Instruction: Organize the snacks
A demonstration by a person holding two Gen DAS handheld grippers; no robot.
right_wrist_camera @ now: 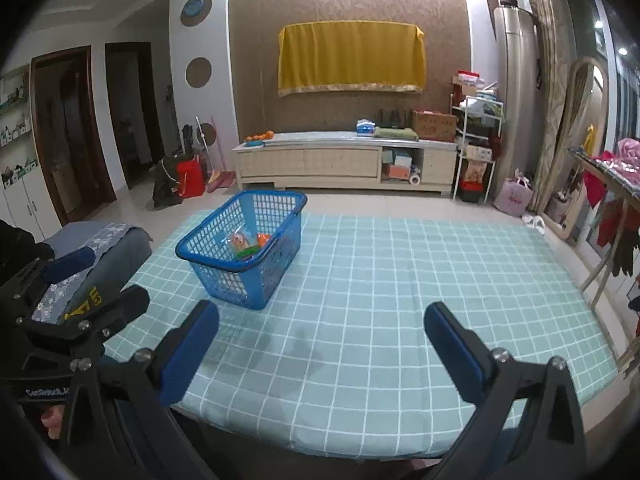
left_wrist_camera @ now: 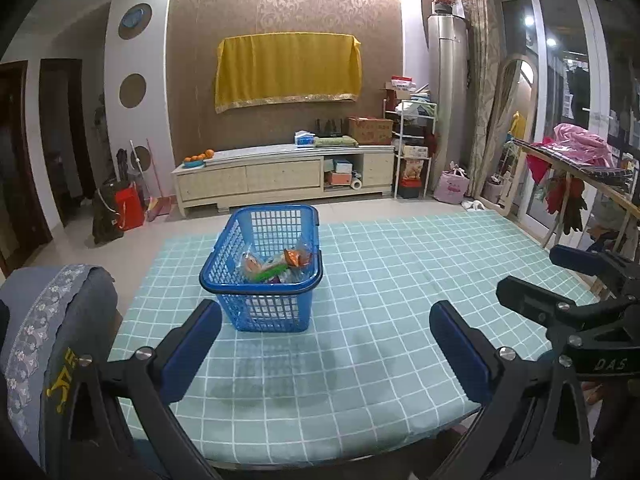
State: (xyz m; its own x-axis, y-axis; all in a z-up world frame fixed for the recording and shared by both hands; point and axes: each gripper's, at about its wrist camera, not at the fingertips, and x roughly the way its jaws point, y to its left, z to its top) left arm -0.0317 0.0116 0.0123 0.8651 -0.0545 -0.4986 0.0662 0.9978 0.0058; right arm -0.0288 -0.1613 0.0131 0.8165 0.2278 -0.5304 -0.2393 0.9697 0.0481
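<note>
Your blue basket (left_wrist_camera: 262,268) holds several wrapped snacks (left_wrist_camera: 276,264) on the checked desk (left_wrist_camera: 380,320). Both your left gripper (left_wrist_camera: 326,344) and right gripper (right_wrist_camera: 322,344) hover with fingers apart, empty; a chair back (left_wrist_camera: 52,320) stands left.

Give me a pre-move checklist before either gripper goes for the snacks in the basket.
1. Left gripper open and empty: ok.
2. Right gripper open and empty: ok.
3. Blue basket upright on the checked tablecloth: ok.
4. Snack packets visible inside the basket: ok; exact count cannot tell, they overlap.
5. Path from both grippers to the basket free of other items on the tablecloth: ok.
6. Place to sort the snacks into: cannot tell, no second container shows on the table.
</note>
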